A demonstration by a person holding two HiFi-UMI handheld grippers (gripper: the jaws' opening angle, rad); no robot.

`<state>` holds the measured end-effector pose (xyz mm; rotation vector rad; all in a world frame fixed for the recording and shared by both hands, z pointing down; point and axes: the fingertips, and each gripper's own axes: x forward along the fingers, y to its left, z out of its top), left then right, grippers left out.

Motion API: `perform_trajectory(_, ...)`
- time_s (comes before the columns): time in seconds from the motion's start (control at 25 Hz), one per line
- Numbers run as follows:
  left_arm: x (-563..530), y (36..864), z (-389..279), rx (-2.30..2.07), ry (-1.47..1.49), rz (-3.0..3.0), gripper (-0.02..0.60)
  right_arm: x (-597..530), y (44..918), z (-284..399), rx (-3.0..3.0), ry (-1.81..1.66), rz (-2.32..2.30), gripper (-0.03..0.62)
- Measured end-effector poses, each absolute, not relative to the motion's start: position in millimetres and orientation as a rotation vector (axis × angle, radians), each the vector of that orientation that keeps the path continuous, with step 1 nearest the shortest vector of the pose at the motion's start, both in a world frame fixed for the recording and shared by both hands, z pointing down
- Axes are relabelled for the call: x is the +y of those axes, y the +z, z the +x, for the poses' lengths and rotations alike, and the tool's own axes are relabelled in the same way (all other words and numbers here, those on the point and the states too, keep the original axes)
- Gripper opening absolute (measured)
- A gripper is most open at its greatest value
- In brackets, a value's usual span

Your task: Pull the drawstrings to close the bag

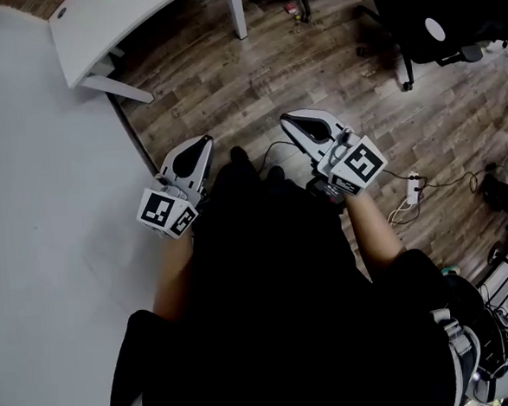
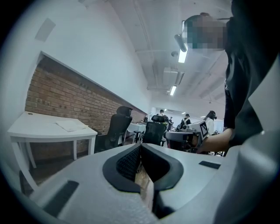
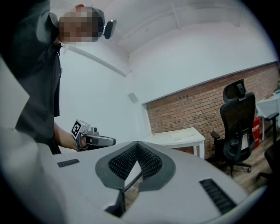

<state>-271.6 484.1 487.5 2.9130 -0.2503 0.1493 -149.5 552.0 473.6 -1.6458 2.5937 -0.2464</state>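
Standing with both tools held out front, tips pointing away from the body over the wood floor (image 1: 314,63). The left gripper (image 1: 200,145) has its jaws clenched tight, pads meeting, nothing between them. The right gripper (image 1: 293,121) is likewise closed and empty. Can't see the bag in any view, so can't tell its position or axis. White desk (image 1: 120,25) is far left, black office chair (image 1: 432,20) far right.

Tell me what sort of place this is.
Most likely an open-plan office or workroom: a white flat-topped desk by a red brick wall, black high-backed swivel chairs, and a grey-brown wood-plank floor.
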Motion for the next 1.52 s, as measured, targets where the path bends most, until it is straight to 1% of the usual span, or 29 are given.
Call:
perform_trajectory(0.2,462,498,-272,-0.226,0.156,2.881,0.017,528,479,-156,2.585,-0.264,-1.656,0.006)
perform_trajectory(0.48,418,510,-235,-0.139,0.126,2.847,0.017,491,490,-131,2.581,-0.340,-1.721,0.006)
perform_trajectory(0.84,284,528,-214,-0.188,0.084,2.764,0.017,355,496,-117,2.693,-0.426,-1.664,0.007)
perform_trajectory(1.08,203,512,-212,-0.234,0.006,2.780,0.017,285,478,-111,2.710,-0.374,-1.646,0.006)
perform_trajectory(1.24,177,507,-207,-0.240,-0.021,2.792,0.017,267,469,-102,2.701,-0.337,-1.672,0.006)
perform_trajectory(1.52,147,507,-170,-0.230,-0.033,2.785,0.017,224,458,-62,2.702,-0.296,-1.672,0.006)
